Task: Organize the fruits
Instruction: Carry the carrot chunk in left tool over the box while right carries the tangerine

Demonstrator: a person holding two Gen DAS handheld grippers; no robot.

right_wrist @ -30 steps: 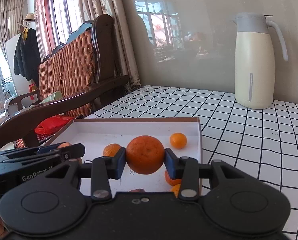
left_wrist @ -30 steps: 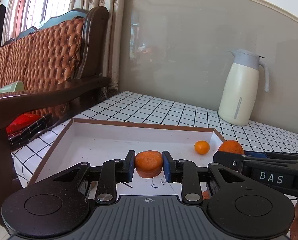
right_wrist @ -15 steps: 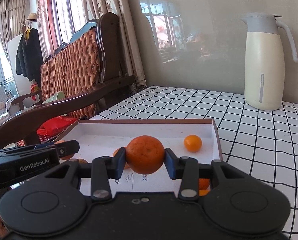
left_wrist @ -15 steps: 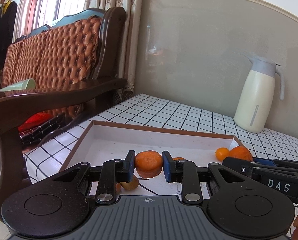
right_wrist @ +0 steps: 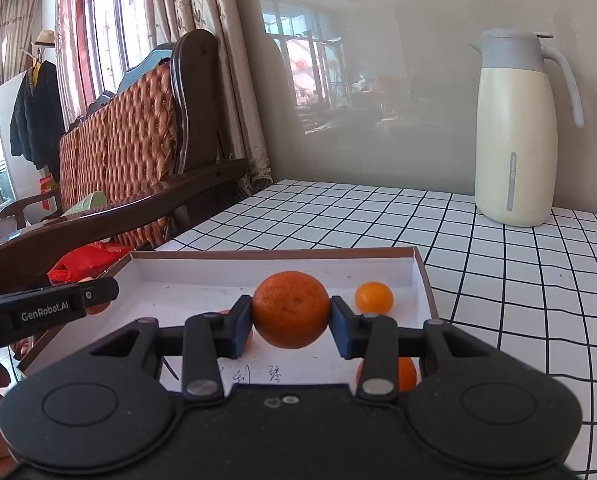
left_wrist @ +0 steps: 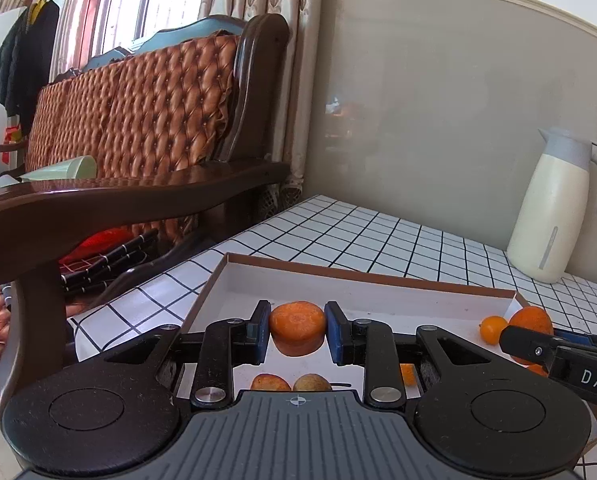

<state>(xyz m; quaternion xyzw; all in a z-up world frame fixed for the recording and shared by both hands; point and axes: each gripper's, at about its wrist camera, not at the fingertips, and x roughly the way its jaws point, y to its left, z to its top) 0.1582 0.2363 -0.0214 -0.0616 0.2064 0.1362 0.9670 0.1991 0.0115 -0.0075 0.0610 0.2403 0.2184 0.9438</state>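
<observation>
Oranges sit in both grippers above the white box [right_wrist: 424, 280]. Left gripper [left_wrist: 297, 332] pinches a flat orange [left_wrist: 297, 326]. Right gripper [right_wrist: 290, 322] pinches a round orange [right_wrist: 290, 309].

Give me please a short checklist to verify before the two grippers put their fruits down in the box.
1. Left gripper holds its fruit: ok, the flattened orange fruit sits between both blue pads.
2. Right gripper holds its fruit: ok, the round orange is clamped at its two sides.
3. Both fruits are over the box, not over the checked table: ok.
4. Free floor under the left fruit: not ok, two brownish fruits lie just below and near it.
5. Free floor under the right fruit: cannot tell, the gripper hides part of it; a small orange fruit lies behind to the right.
6. Grippers apart from each other: ok.
</observation>
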